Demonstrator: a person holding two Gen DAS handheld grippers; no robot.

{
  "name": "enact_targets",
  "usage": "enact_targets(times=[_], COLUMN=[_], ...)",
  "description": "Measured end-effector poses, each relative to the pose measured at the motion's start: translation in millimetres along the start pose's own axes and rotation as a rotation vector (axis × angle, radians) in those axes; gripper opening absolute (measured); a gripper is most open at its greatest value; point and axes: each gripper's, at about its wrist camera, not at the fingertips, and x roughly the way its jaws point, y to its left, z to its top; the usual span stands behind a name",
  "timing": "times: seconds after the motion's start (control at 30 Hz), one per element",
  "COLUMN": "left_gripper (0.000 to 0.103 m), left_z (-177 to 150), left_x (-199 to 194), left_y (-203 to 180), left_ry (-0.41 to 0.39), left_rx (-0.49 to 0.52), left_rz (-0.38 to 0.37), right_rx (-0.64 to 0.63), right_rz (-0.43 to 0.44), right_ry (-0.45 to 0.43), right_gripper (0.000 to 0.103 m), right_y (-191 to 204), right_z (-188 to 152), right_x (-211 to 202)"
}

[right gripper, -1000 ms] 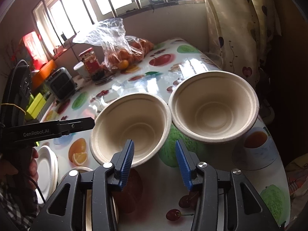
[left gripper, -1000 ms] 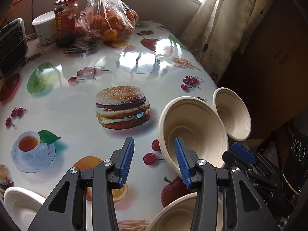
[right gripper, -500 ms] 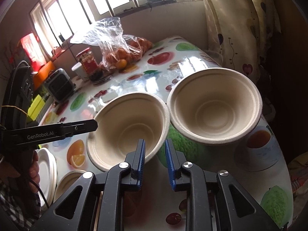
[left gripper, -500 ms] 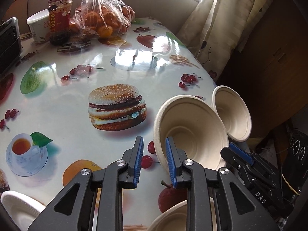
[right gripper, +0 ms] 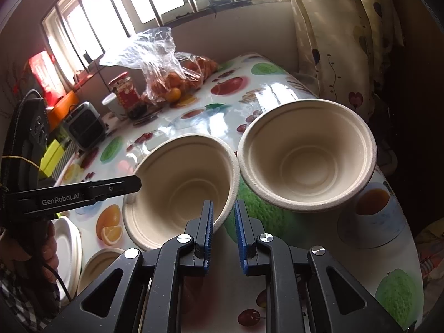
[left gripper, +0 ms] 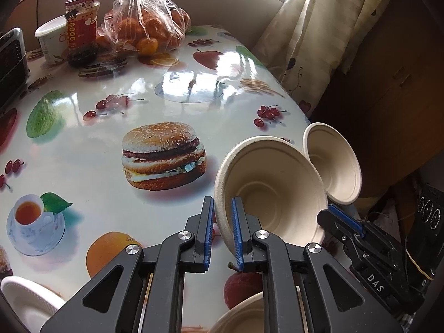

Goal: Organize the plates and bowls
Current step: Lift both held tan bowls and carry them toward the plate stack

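Between the blue pads of the left gripper (left gripper: pixel 222 231) sits the near rim of a beige pulp bowl (left gripper: pixel 273 191), tilted up on edge; the jaws are narrowed around that rim, though whether they fully pinch it is hard to tell. Just beyond this bowl, to the gripper's right, a second beige bowl (left gripper: pixel 337 163) rests at the table edge (left gripper: pixel 294 105), seeming to touch the first. Seen from the right wrist, the right gripper (right gripper: pixel 224 229) has its jaws close together but holding nothing, with the right rim of the tilted bowl (right gripper: pixel 183 186) just ahead of its left pad; the second bowl (right gripper: pixel 308 155) lies ahead and to the right. White plates (right gripper: pixel 68 252) and another bowl (right gripper: pixel 102 263) lie low to that gripper's left. A bag of oranges (left gripper: pixel 144 27) and a jar (left gripper: pixel 82 25) stand far ahead. The risks, as I judge them: a thin rim grip could slip and drop the bowl, or lifting could nudge the neighbouring bowl off the table edge.
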Motion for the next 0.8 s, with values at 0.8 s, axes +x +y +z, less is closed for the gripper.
enact_targets(times=[0.8], left_gripper=[0.014], left_z=[-22], left_x=[-59], left_y=[-10], left_ry=[-0.085], left_rx=[0.004], left_rz=[-0.037], right_rx=[-0.047], right_rz=[0.032], right_ry=[-0.100], right_gripper=[0.016], right_y=[27], right_z=[-5], right_x=[-60])
